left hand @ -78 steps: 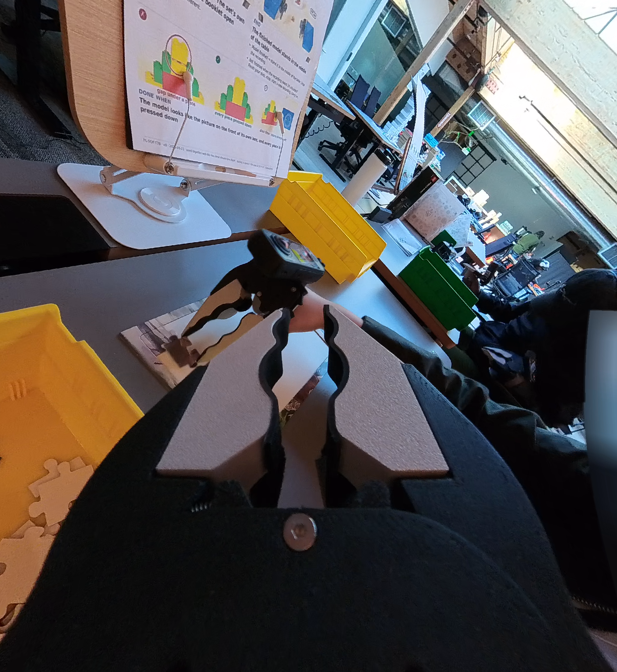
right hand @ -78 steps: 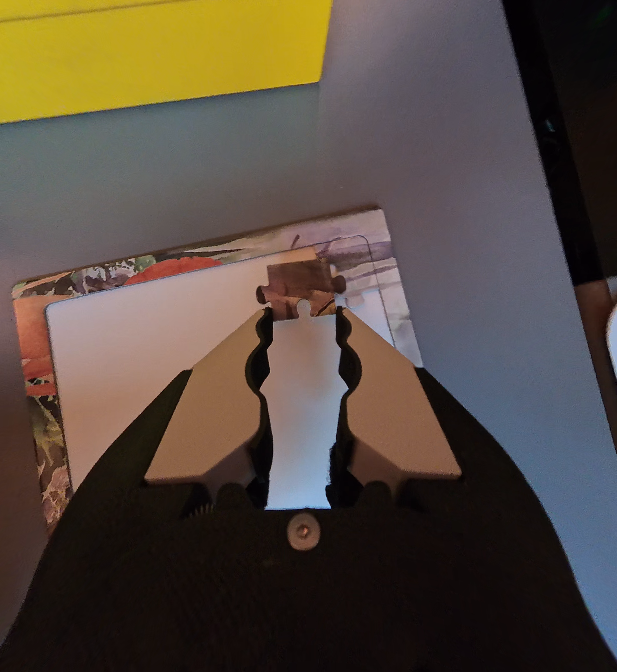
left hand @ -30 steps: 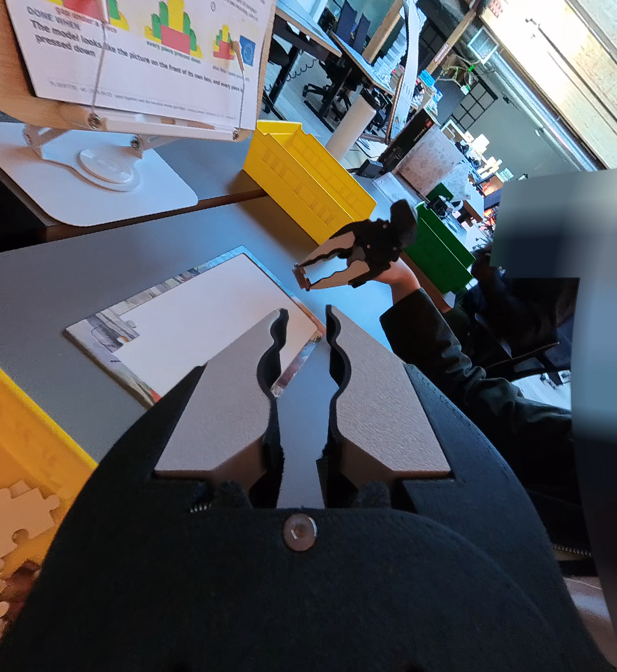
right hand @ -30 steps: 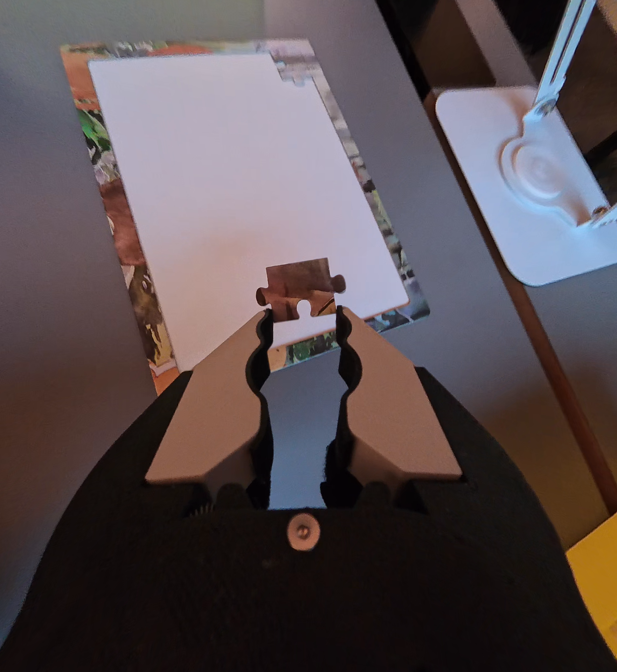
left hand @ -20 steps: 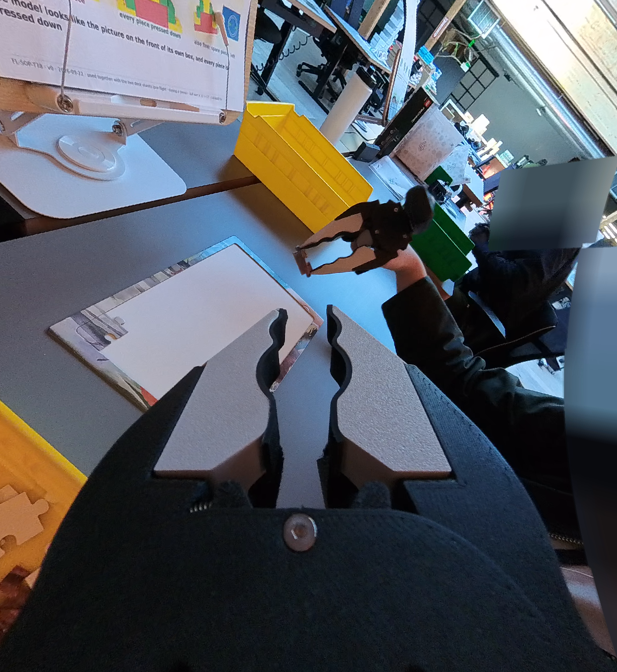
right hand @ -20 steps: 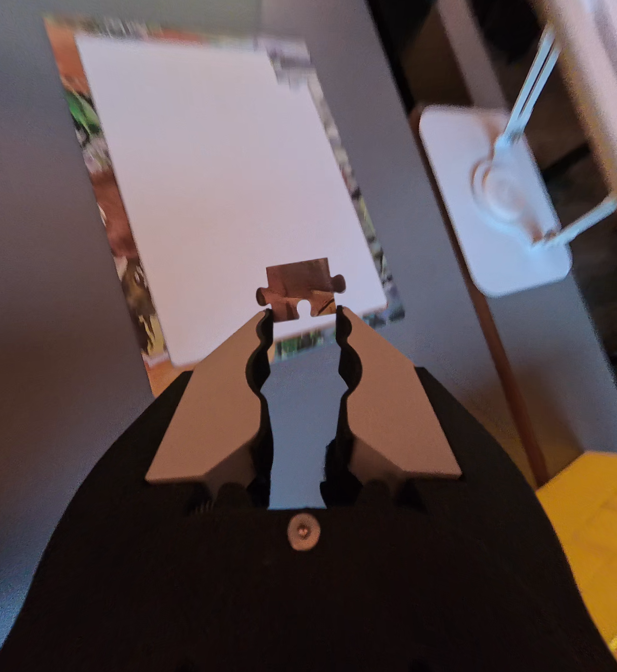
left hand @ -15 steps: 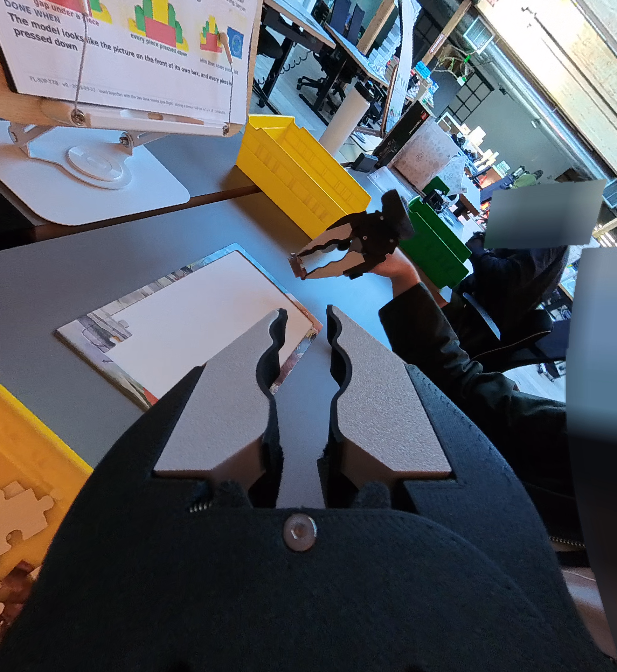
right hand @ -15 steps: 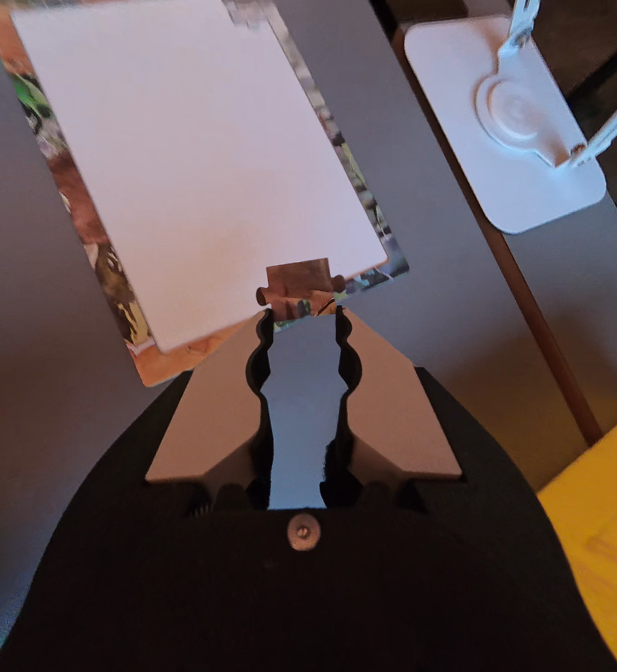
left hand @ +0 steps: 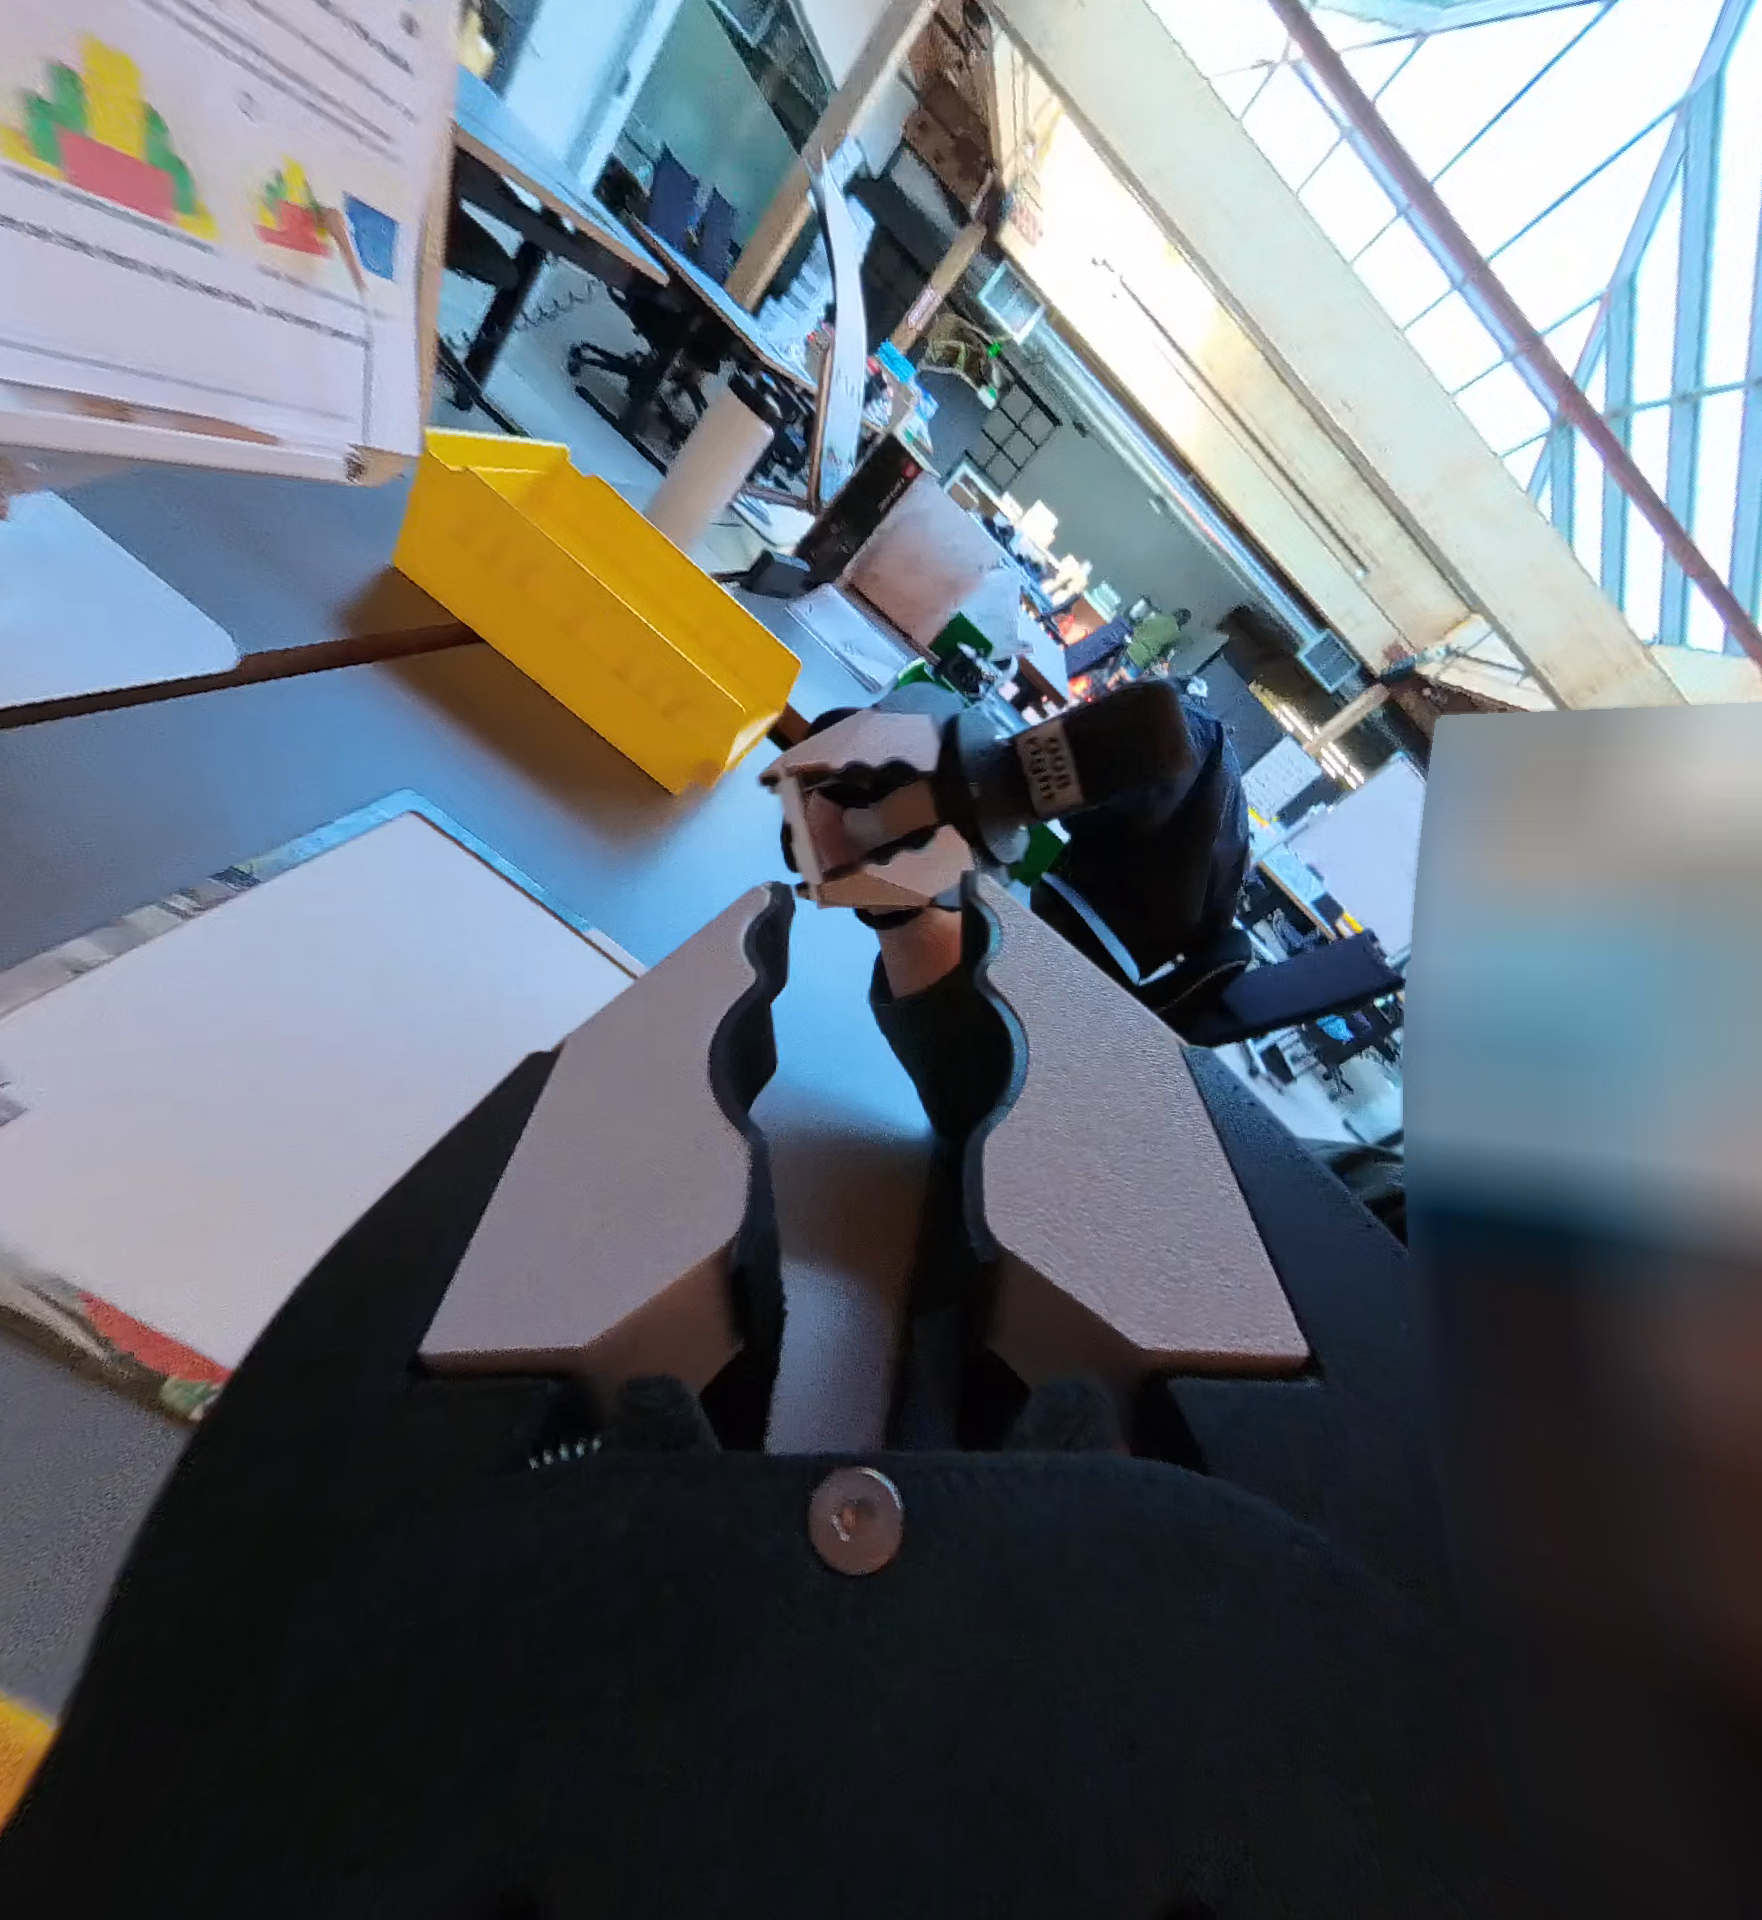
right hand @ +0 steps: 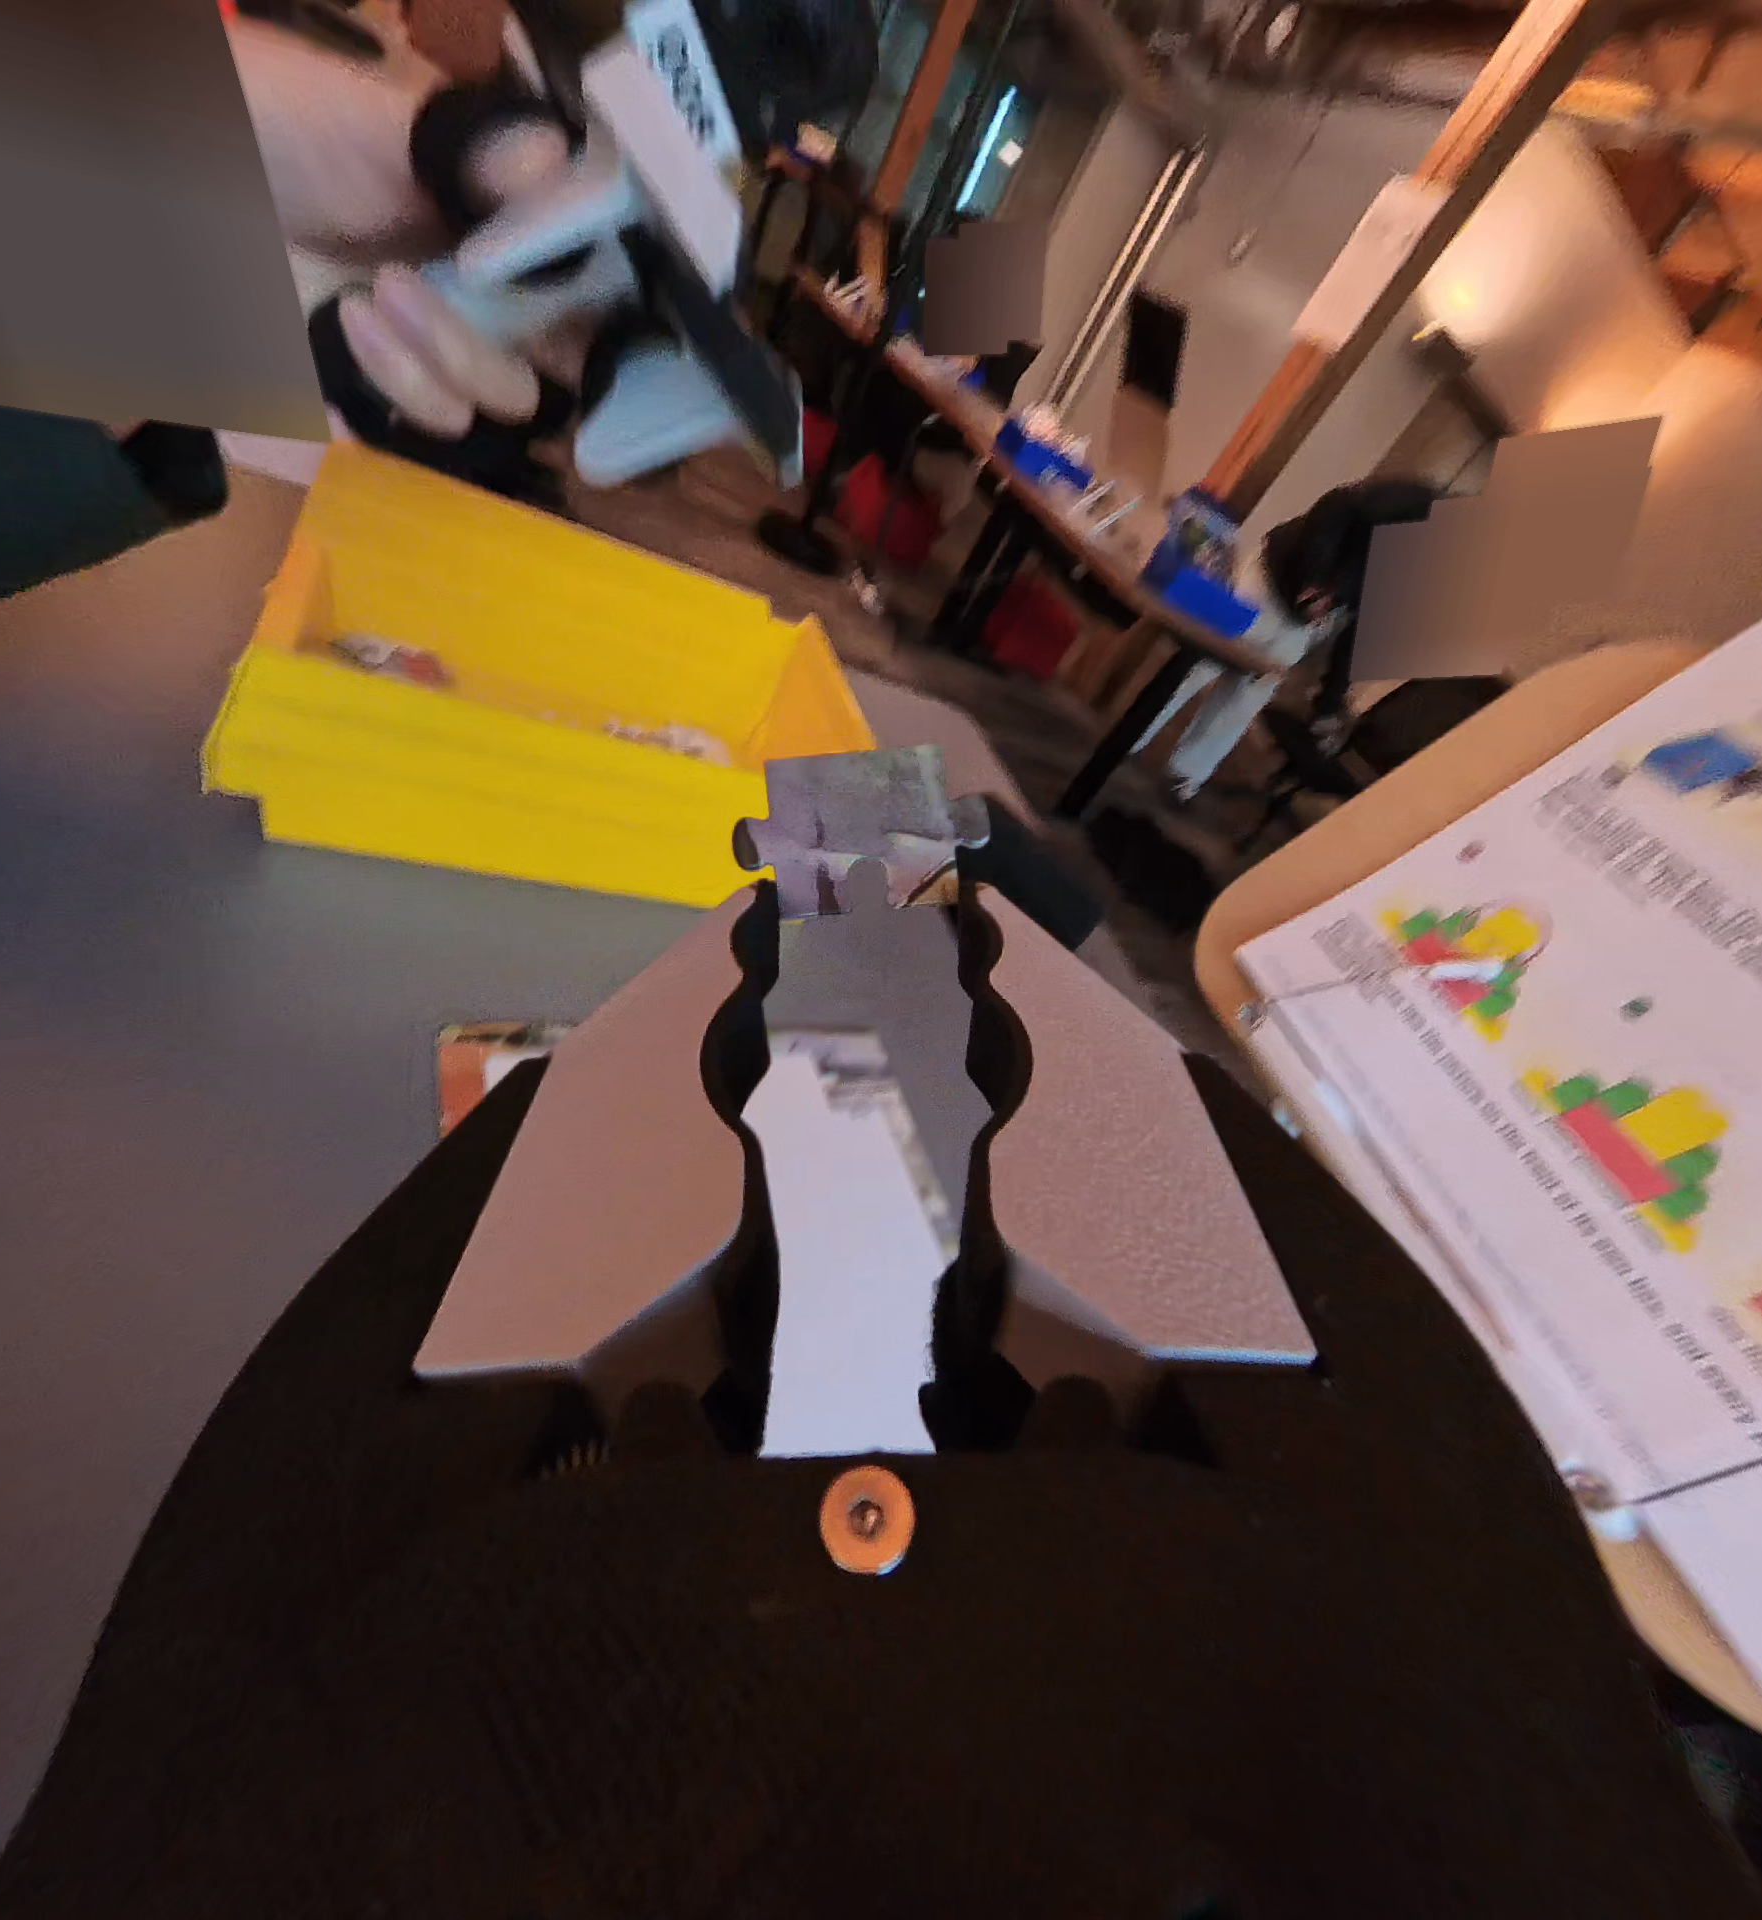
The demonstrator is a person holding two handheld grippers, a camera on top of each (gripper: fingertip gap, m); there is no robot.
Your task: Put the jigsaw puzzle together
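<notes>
The grey tabletop (left hand: 181, 769) carries your puzzle tray (left hand: 264, 1039), flat with its white bed bare, ready for pieces. The yellow bin (right hand: 503, 707) beside it keeps the loose ones. Your left gripper (left hand: 872, 914) idles, fingers apart and empty. Your right gripper (right hand: 861, 904) clamps one puzzle piece (right hand: 861, 826) by its lower edge, lifted clear of the tray.

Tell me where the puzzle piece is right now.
In the right wrist view the puzzle piece is pinched at the tips of the right gripper, held in the air above the puzzle board, in front of the yellow bin.
</notes>
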